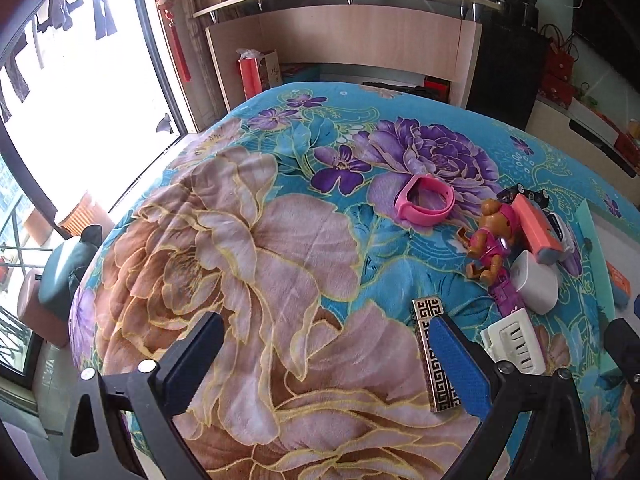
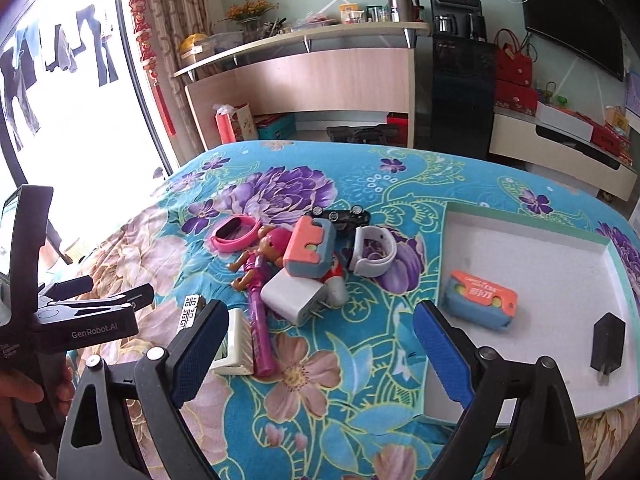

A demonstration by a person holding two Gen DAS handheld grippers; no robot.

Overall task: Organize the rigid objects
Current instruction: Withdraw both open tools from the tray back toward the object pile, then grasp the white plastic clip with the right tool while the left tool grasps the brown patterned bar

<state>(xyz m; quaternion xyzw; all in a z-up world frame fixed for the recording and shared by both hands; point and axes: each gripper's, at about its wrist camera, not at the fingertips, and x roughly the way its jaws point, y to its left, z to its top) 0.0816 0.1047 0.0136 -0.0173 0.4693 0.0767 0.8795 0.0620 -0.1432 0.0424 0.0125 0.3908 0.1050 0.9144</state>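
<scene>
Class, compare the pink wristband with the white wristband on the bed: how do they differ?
The pink silicone wristband lies nearly flat, left of the pile; the white wristband stands on edge, right of it. The pink one shows a dark insert; the white one shows none. Both are closed loops resting on the floral blanket.

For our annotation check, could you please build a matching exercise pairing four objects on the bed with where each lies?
Things:
1. Pink rubber wristband
2. Orange-and-blue rectangular box
3. White plastic watch band
4. Gold-and-black patterned lighter

Places:
A. inside the white tray
B. beside the left gripper's right finger
C. on the blanket, just left of the tray
D. far left of the pile

Pairs: 1-D, 2-A, 3-C, 4-B
</scene>
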